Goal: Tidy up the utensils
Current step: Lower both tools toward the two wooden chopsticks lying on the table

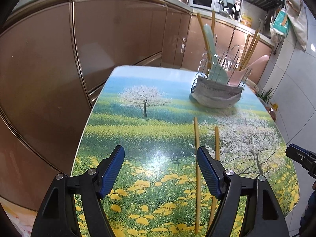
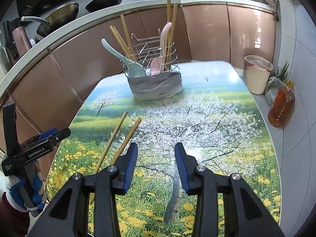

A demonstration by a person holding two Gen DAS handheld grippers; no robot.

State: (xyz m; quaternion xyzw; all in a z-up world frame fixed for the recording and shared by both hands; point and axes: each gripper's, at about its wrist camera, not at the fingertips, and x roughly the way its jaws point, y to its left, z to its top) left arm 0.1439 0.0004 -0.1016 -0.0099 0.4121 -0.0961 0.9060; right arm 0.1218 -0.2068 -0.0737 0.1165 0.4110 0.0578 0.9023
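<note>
Utensils are mostly stowed already in the wire caddy at the far end of the table, so the step in hand looks like fetching the two loose chopsticks lying near the front edge. Next, one gripper must come down astride a stick (they lie flat, awkward). The left gripper gapes wide, the right gripper narrower; both empty.
</note>
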